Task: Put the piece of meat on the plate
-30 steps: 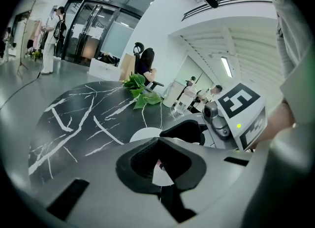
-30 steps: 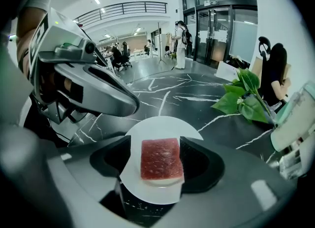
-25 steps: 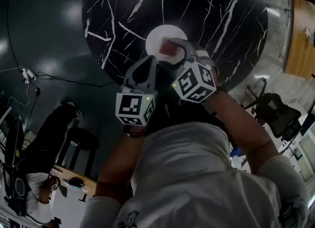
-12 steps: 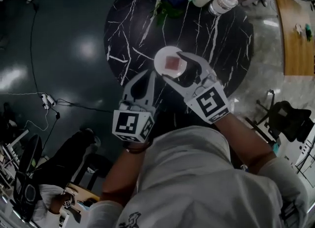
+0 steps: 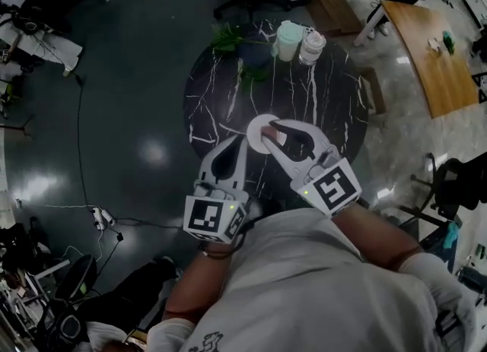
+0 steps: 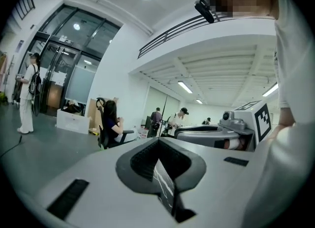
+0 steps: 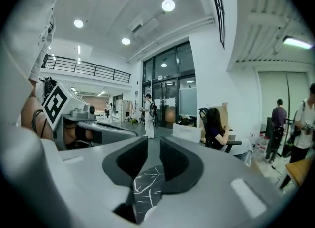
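Far below, a white plate [image 5: 256, 124] lies on the round black marble table [image 5: 327, 115]. On it shows a reddish bit of the meat [image 5: 272, 137], mostly hidden behind my right gripper [image 5: 268, 130]. Both grippers are raised high above the table and point nearly level. The right gripper's [image 7: 151, 159] jaws are closing, a narrow gap still stands between them, and nothing is in it. To its left, my left gripper [image 5: 228, 162] is shut and empty; its fingertips [image 6: 158, 144] meet in the left gripper view.
A green plant [image 5: 234, 39] and two lidded cups [image 5: 289, 39] [image 5: 311, 45] stand at the table's far edge. A wooden table [image 5: 426, 50] is at the right, a chair [image 5: 459, 183] below it. A cable and power strip [image 5: 99, 217] lie on the floor. A seated person [image 6: 109, 122] is nearby.
Both grippers have risen well above the table, which now looks smaller. The right jaws have narrowed from wide open. The meat stays on the plate.
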Demonstrator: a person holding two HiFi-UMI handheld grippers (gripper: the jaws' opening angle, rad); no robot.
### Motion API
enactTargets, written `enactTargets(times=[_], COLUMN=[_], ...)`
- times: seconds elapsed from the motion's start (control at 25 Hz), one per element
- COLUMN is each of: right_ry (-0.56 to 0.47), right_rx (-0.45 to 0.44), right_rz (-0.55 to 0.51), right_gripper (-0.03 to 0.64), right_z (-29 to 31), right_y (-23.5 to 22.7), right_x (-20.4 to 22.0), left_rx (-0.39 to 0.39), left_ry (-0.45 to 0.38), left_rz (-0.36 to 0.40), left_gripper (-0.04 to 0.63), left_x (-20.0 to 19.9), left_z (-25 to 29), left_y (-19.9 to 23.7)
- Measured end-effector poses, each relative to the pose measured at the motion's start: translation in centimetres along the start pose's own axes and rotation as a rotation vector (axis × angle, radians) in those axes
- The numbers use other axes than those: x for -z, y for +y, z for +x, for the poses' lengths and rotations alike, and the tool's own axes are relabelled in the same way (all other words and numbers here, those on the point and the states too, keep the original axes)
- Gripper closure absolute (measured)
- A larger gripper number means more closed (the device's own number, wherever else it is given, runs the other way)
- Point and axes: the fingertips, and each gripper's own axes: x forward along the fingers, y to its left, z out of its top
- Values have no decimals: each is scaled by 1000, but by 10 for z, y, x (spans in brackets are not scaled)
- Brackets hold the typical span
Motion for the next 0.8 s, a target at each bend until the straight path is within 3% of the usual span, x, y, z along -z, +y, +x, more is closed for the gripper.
enactTargets(times=[0.2, 0.52, 0.8], right_ry=[-102, -175, -193], right_rx=[45, 65, 59], right_rz=[27, 52, 51], right_gripper=[614, 615, 615], right_z=[-34, -64, -72], right_y=[16, 30, 33], right_x=[-47, -88, -100], left_rx=[63, 115, 128], left_ry=[-65, -132, -167], left_rz=[49, 134, 161], left_gripper=[589, 589, 589], left_x=[-44, -92, -104], left_z=[-20, -50, -55], left_y=[-33, -70, -81])
